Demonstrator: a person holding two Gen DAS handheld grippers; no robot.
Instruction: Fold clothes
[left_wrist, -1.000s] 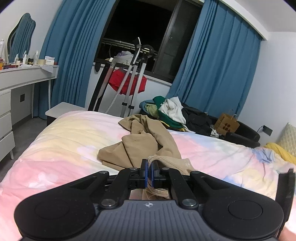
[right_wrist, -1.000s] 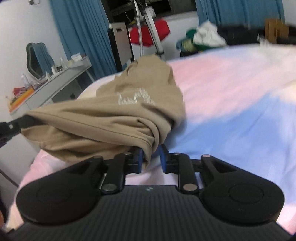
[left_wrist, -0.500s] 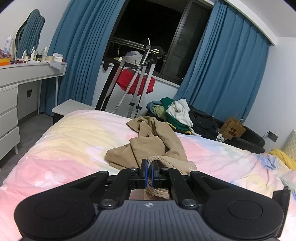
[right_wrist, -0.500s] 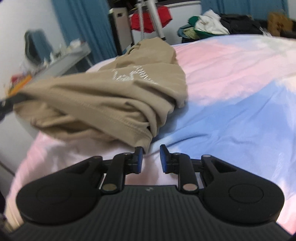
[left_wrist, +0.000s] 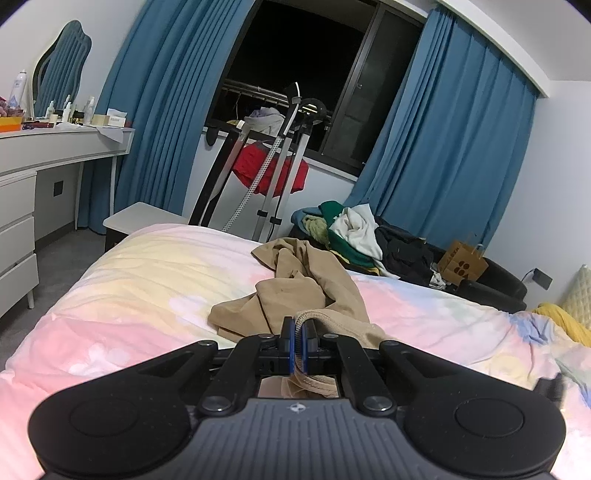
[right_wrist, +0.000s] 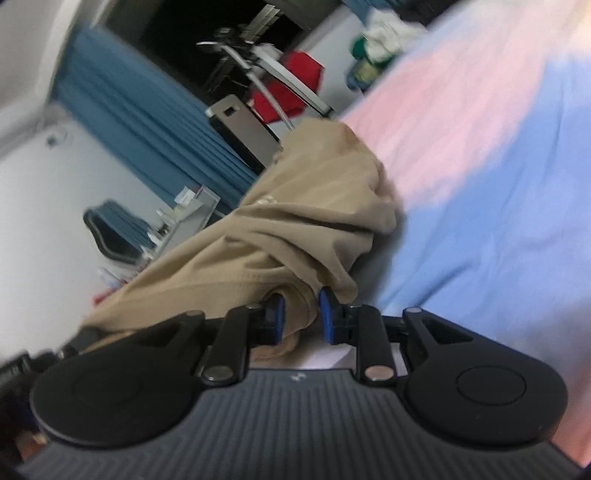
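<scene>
On the bed (left_wrist: 122, 280), between its near edge and the window-side edge, the tan garment (left_wrist: 306, 291) lies bunched in a heap, one end trailing toward the clothes pile (left_wrist: 351, 232) beyond the bed. My left gripper (left_wrist: 298, 345) has its fingers clamped together on a ribbed hem of the garment, near the bed's front edge. My right gripper (right_wrist: 298, 314) is tilted and the view is blurred; its blue pads (right_wrist: 327, 308) stand apart with a fold of the garment (right_wrist: 295, 229) lying between them, touching the left pad but not pinched. I judge this as the opening step: getting two holds so the garment can be lifted and spread flat on the bed. Next I need to close the right fingers on that edge, then draw both hands apart.
</scene>
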